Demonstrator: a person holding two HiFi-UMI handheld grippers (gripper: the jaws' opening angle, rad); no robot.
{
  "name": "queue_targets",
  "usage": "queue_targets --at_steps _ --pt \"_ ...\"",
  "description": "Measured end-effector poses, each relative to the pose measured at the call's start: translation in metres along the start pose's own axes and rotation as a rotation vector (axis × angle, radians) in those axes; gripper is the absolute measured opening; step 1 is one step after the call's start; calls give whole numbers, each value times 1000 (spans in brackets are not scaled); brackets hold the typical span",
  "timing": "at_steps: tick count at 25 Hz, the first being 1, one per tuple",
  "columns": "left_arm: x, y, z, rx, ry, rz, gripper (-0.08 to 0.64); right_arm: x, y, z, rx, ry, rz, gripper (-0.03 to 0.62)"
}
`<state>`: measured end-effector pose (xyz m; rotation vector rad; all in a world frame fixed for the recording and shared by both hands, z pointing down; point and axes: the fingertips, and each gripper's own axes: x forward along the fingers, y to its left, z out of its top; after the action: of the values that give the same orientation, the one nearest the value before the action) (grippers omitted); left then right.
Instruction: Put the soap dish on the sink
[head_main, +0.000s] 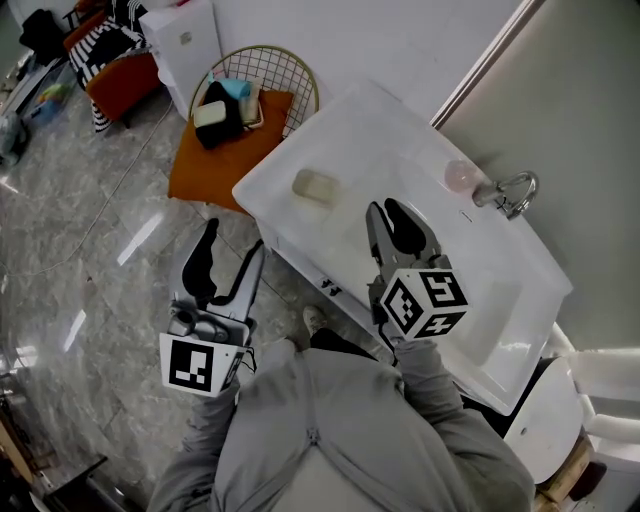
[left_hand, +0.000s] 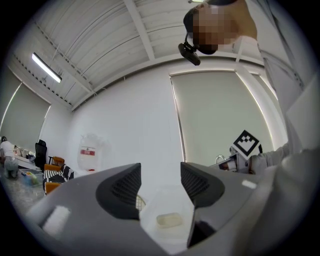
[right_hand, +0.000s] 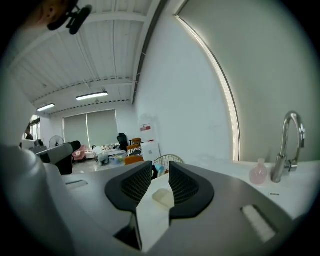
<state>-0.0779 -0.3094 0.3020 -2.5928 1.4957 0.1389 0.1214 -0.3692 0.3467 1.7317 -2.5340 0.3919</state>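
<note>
The soap dish (head_main: 314, 187), pale and translucent, rests on the left end of the white sink top (head_main: 400, 135). Through the jaws of each gripper view the soap dish (left_hand: 169, 220) (right_hand: 162, 197) shows lying flat on the white surface. My left gripper (head_main: 232, 252) hangs below the sink's front edge over the floor, open and holding nothing (left_hand: 160, 185). My right gripper (head_main: 390, 218) hovers over the sink just right of the dish, open with a narrower gap, and holds nothing (right_hand: 160, 182).
A chrome faucet (head_main: 510, 192) and a pink bottle (head_main: 462, 177) stand at the sink's back right. A wire chair with an orange cushion (head_main: 235, 135) and items on it sits left of the sink. A white cabinet (head_main: 185, 40) is behind it, a toilet (head_main: 560, 420) at lower right.
</note>
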Motion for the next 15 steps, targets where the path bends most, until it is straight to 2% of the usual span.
queue_targets --at_steps 5,8,11,15 --pt "3 -10 1 -20 6 -22 270 -26 15 17 -104 -59 4 95" --pt "5 -13 3 -2 -10 -36 268 -41 20 22 -135 -83 -7 95" --pt "6 -13 6 28 -32 -46 270 -54 21 23 -151 -91 -25 95" --pt "9 -21 6 16 -21 -64 270 -68 22 15 -143 -84 -39 95"
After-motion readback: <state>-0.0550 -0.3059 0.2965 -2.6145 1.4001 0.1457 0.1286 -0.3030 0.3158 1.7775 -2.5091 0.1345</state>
